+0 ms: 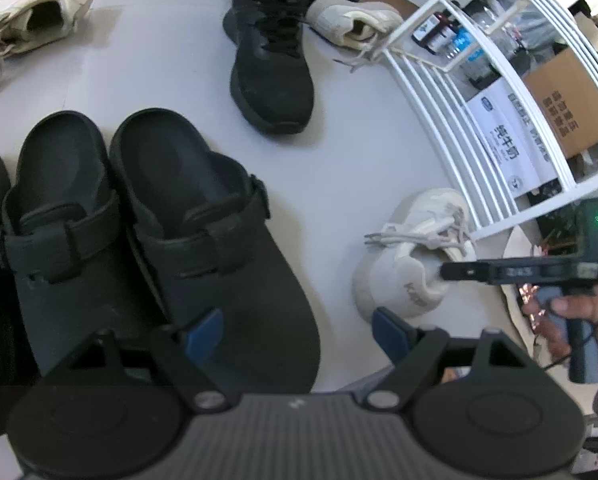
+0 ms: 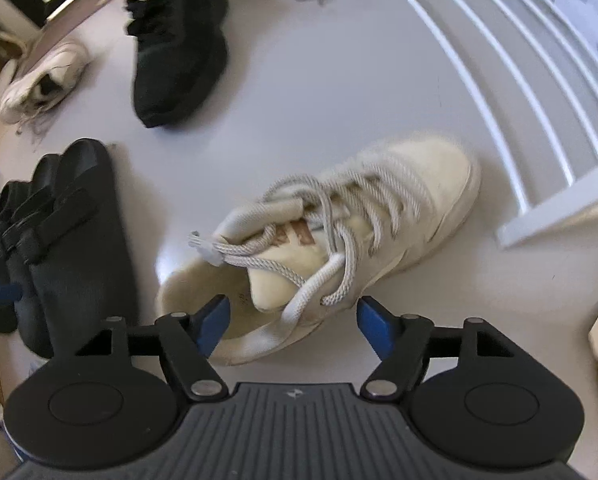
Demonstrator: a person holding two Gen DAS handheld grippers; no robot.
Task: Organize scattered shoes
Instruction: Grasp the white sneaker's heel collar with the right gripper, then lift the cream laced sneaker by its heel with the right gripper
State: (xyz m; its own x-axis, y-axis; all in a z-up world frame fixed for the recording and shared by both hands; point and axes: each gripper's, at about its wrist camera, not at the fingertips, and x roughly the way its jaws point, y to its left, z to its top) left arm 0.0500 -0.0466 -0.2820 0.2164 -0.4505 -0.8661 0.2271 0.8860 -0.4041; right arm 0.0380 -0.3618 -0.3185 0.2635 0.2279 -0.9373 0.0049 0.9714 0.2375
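Shoes lie scattered over a pale grey floor (image 1: 159,64), with a white wire shoe rack (image 1: 451,120) at the right edge; its slats also show in the right wrist view. Largest items close to the left wrist camera: a pair of black strapped clogs (image 1: 147,216), side by side and touching, toes toward the camera. Beyond them, well apart, a black lace-up sneaker (image 1: 269,68) lies with its toe toward the camera, and a grey-white sneaker (image 1: 351,20) lies just beside it near the rack corner. A white sneaker (image 1: 31,8) sits alone at far left, laces trailing. A cream sneaker (image 2: 339,232) with thick grey laces lies just beside the rack's lower rail, toe toward the rack, heel opening toward the right gripper (image 2: 291,320). Right gripper: jaws spread wide, one blue pad over the heel opening, the other outside the shoe's flank; pads not pressing on it, nothing held. In the left wrist view a hand (image 1: 579,320) grips its handle. Left gripper (image 1: 295,328): jaws wide apart above the right clog's toe, gripping nothing. Cardboard boxes (image 1: 567,100) stand behind the rack.
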